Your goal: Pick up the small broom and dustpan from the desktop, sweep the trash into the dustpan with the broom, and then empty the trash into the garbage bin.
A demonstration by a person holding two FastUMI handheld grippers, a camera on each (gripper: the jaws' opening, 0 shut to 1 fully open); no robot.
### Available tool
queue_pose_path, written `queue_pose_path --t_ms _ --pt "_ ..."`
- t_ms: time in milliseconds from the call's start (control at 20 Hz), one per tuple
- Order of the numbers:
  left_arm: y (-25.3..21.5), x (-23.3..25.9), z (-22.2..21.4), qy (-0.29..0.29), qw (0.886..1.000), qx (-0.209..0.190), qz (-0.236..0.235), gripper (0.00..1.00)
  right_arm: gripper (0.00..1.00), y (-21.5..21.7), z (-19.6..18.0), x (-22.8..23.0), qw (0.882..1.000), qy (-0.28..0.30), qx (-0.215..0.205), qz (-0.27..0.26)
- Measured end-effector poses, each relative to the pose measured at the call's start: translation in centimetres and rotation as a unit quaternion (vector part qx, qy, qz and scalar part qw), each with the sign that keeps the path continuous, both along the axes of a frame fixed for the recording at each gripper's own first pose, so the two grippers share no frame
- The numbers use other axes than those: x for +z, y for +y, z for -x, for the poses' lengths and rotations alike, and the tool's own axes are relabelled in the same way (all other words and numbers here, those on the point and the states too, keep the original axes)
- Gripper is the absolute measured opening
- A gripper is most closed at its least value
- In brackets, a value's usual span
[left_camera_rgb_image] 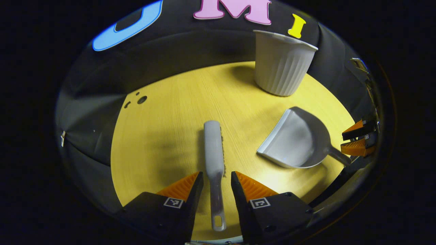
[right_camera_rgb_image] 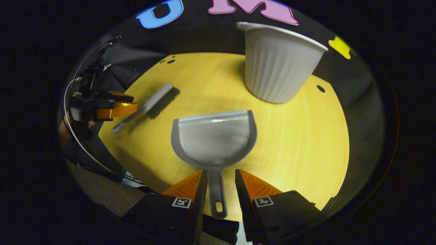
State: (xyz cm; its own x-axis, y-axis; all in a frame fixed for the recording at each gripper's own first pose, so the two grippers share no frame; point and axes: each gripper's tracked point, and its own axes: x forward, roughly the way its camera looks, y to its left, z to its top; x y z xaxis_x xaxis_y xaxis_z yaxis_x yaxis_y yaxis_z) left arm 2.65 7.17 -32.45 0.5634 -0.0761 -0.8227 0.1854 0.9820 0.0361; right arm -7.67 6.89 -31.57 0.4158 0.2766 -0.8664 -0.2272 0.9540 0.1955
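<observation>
Two views. Left gripper view: left tool [left_camera_rgb_image: 217, 182], spread, straddles one broom [left_camera_rgb_image: 214, 153] handle on the worktop [left_camera_rgb_image: 163, 136], left of the bin [left_camera_rgb_image: 282, 64]. Right gripper view: right tool [right_camera_rgb_image: 220, 182], spread, straddles one dustpan [right_camera_rgb_image: 214, 137] handle before the bin. Pickup step; next, both must close.

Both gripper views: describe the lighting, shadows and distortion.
Left gripper view: bright pool of light on the table, dim toward its edges, broom casting a soft shadow leftward. Right gripper view: glare along the dustpan lip; fisheye bends the table edge and leans the bin.
</observation>
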Motion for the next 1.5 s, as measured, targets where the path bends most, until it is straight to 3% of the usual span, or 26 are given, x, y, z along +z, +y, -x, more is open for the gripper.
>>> queue_pose_path --t_ms 300,450,500,550,600,650,750,800,900,950,1150,1500 --pt "-1.5 7.8 -3.1 -0.107 0.994 0.016 0.029 0.56 0.52 -1.6 -4.7 7.8 0.989 -0.144 -0.038 -0.001" --pt "-3.0 12.0 -4.8 -0.176 0.983 0.010 0.056 0.56 0.53 -2.4 -6.6 10.6 0.979 -0.196 -0.053 0.008" --pt "-3.4 13.6 -5.3 -0.199 0.978 0.008 0.062 0.56 0.47 -2.7 -7.0 11.4 0.977 -0.207 -0.056 0.009" --pt "-3.7 14.9 -5.6 -0.220 0.973 0.007 0.068 0.56 0.54 -2.9 -7.4 12.4 0.973 -0.220 -0.062 0.009" --pt "-4.2 16.2 -6.0 -0.241 0.967 0.001 0.078 0.59 0.49 -3.1 -7.9 13.3 0.970 -0.232 -0.068 0.006" --pt "-4.8 17.3 -6.0 -0.255 0.963 -0.009 0.089 0.58 0.54 -3.1 -8.4 14.2 0.967 -0.244 -0.076 0.002" --pt "-5.3 18.8 -5.8 -0.273 0.958 -0.015 0.090 0.64 0.56 -3.0 -9.2 15.7 0.961 -0.264 -0.085 -0.006" --pt "-5.4 19.6 -5.8 -0.283 0.955 -0.017 0.086 0.73 0.58 -3.2 -9.2 16.3 0.957 -0.275 -0.088 -0.004" --pt "-6.0 21.0 -5.8 -0.304 0.949 -0.020 0.083 0.79 0.62 -3.5 -10.0 18.1 0.950 -0.299 -0.088 -0.001" --pt "-6.4 21.5 -5.6 -0.312 0.946 -0.021 0.085 0.81 0.64 -3.6 -10.3 18.8 0.947 -0.309 -0.087 0.001" --pt "-6.4 23.7 -5.7 -0.345 0.934 -0.015 0.092 0.85 0.85 -3.4 -11.0 20.7 0.938 -0.333 -0.091 0.004" --pt "-5.0 25.0 -7.5 -0.372 0.926 -0.008 0.063 0.91 0.96 -4.1 -12.7 21.2 0.932 -0.341 -0.119 0.001"
